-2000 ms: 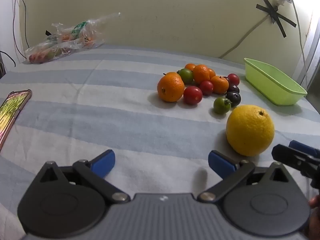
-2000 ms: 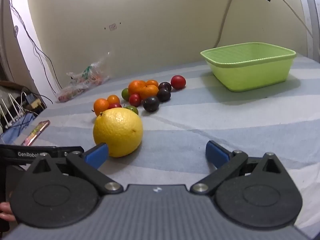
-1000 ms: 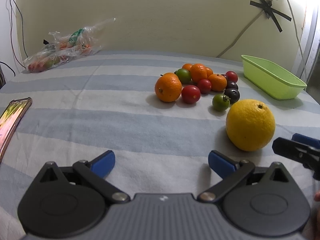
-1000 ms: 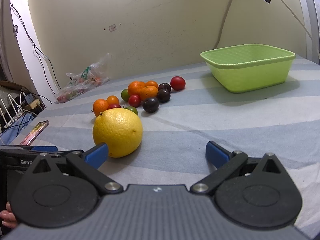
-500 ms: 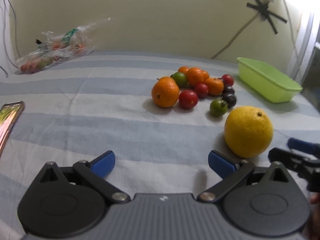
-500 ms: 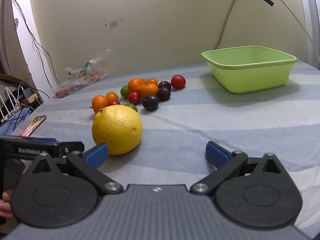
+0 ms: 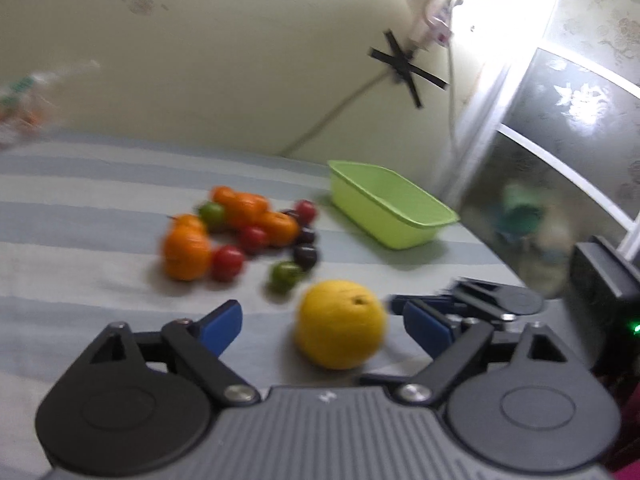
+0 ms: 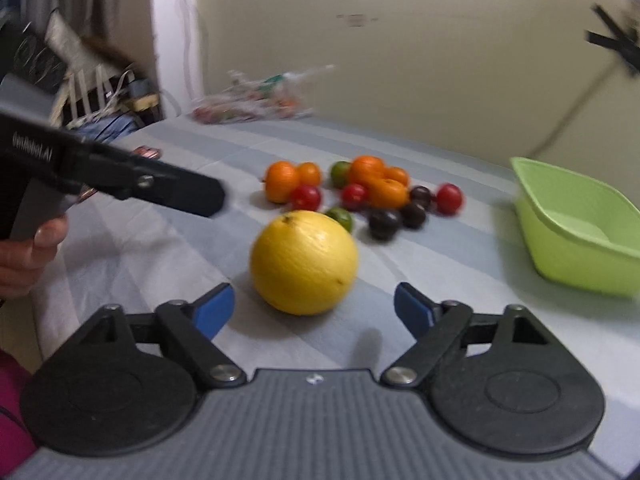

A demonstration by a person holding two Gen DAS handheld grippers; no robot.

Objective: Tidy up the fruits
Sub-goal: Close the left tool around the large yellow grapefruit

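Note:
A big yellow citrus [image 7: 340, 324] [image 8: 304, 256] rests on the striped cloth, and both grippers face it from opposite sides. My left gripper [image 7: 324, 326] has its jaws closing, with the citrus between the blue pads [image 7: 222, 326] but untouched. My right gripper [image 8: 314, 311] is closing too; the citrus sits just ahead of its fingertips, also untouched. Behind it lies a pile of small fruit [image 7: 240, 232] [image 8: 368, 192]: oranges, red tomatoes, dark plums and green ones. A lime-green basket [image 7: 384, 216] [image 8: 576, 248] stands to the right, nothing visible inside.
A clear bag of produce [image 8: 256, 104] lies at the far edge by the wall. A phone [image 8: 146, 153] lies on the cloth at the left. A person's hand [image 8: 28, 256] holds the left gripper's handle. A frosted window [image 7: 560, 160] borders the right.
Both views have swung so the yellow citrus now sits centred between each pair of fingers. Both pairs of blue pads stand closer together than before. The pictures are motion-blurred.

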